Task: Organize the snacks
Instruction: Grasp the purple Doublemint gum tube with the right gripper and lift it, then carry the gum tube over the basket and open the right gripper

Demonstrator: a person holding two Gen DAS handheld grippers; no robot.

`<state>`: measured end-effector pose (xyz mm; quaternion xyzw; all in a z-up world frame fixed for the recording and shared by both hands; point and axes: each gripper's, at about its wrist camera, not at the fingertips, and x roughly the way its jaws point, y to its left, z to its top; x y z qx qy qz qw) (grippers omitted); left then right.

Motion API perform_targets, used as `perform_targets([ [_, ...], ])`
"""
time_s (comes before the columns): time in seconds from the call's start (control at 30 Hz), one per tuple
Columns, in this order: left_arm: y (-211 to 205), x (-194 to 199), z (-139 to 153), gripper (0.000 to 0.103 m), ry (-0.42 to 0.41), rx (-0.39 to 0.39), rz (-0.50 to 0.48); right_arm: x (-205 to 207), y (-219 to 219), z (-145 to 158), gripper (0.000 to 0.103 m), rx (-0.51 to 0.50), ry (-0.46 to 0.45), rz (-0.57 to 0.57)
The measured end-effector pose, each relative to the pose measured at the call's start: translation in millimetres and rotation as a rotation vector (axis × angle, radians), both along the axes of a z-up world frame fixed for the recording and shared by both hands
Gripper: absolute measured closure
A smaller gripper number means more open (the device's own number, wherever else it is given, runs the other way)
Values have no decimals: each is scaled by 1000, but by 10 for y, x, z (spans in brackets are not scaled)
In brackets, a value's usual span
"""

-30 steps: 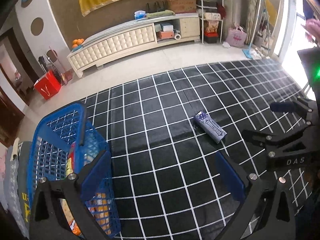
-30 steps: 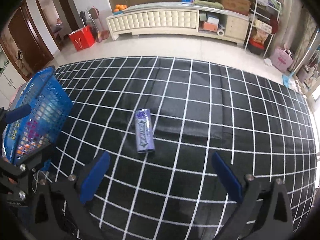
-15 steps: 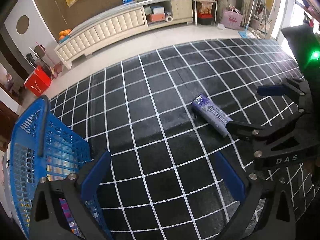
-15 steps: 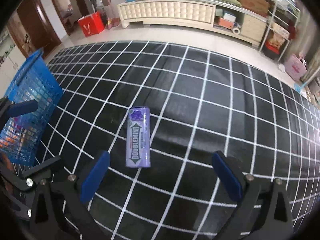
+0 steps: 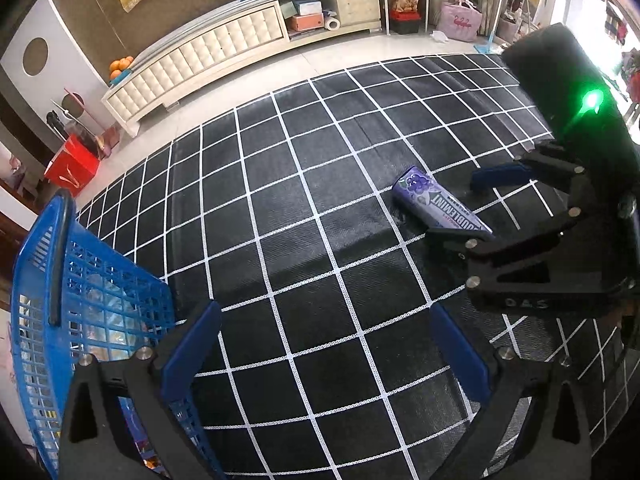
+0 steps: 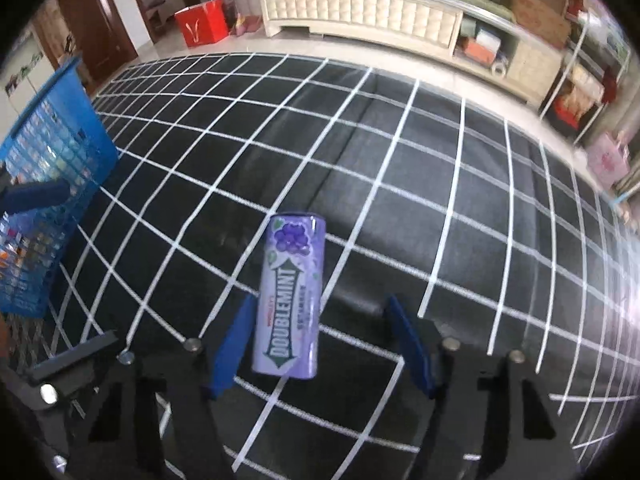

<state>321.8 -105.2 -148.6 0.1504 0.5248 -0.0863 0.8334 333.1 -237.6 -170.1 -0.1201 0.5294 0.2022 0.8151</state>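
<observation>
The purple Doublemint pack (image 6: 289,300) is lying flat on the black grid mat (image 6: 400,184), out in the middle and well away from the mat's edges. The right hand-held gripper (image 6: 320,346) has its 2 blue fingers (image 6: 232,350) spread apart with the pack's near end sitting between them, closer to the left finger, not clamped. Can't tell if that finger is touching it. From the left wrist view, the left hand-held gripper (image 5: 326,354) is also wide apart with nothing in it, hovering over bare mat. The blue basket (image 5: 60,304) with snacks inside sits by the mat's left edge, just beside the left finger.
</observation>
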Motion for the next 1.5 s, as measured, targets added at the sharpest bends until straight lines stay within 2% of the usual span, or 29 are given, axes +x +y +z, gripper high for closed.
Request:
perform_targets([
  [0.1, 32, -3, 4, 1, 3, -8, -4, -24, 28, 11, 41, -4, -14, 7],
  [0.17, 51, -13, 9, 1, 4, -13, -2, -52, 45, 27, 61, -1, -24, 19],
  [0.23, 65, -24, 12, 1, 2, -12, 0, -88, 57, 33, 69, 1, -30, 25],
  [0.43, 80, -80, 103, 1, -22, -30, -8, -236, 42, 154, 69, 2, -54, 25],
  [0.63, 68, -210, 289, 1, -49, -65, -3, -462, -86, 486, 69, 40, -94, -10],
  [1.0, 61, -708, 900, 1, -166, -115, -35, -911, -96, 1114, 69, 45, -181, -39],
  [1.23, 341, -1046, 1307, 1, -249, -154, -26, -1200, 81, 1519, 69, 57, -243, -19],
  [1.5, 829, -1331, 1558, 1, -309, -198, 28, -1403, 537, 1810, 69, 70, -289, 36],
])
